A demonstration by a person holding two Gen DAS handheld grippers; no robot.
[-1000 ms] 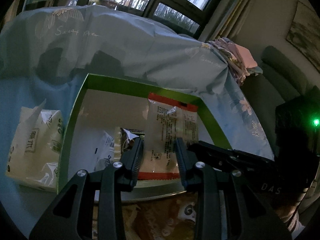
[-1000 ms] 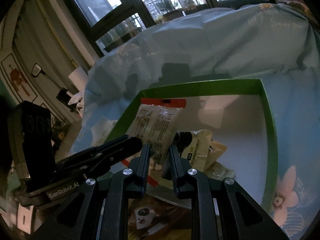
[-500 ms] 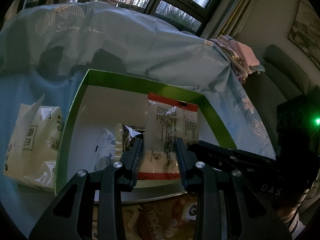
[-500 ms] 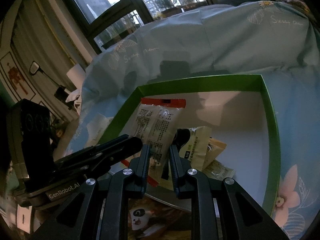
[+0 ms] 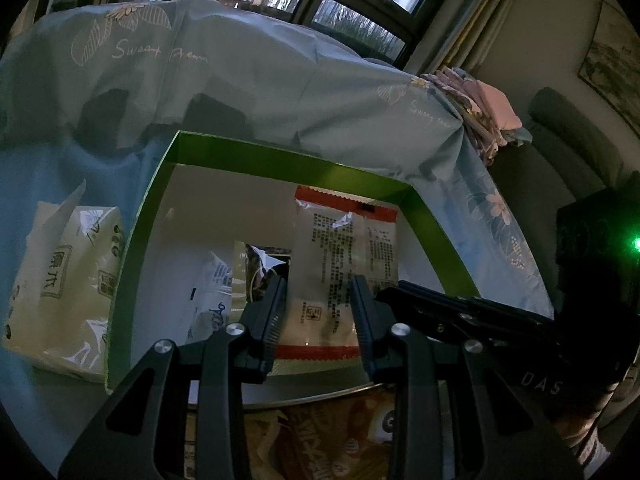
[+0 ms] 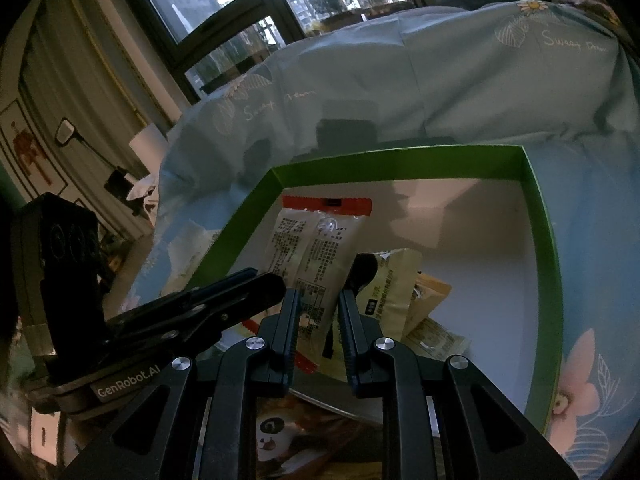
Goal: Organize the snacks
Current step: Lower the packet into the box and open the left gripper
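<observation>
The left tongs stand partly spread around a white, red-edged plastic snack packet. The right tongs pinch its lower edge above the green-walled cardboard box.

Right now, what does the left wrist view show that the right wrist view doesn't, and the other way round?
Only the left wrist view shows the tissue pack lying outside the green box's left wall, and a white packet inside the box.

Only the right wrist view shows the yellow snack packets in the box and the bare white floor toward its right wall.

Both show the green box, the red-edged snack packet standing between the fingers, and the blue floral sheet.
</observation>
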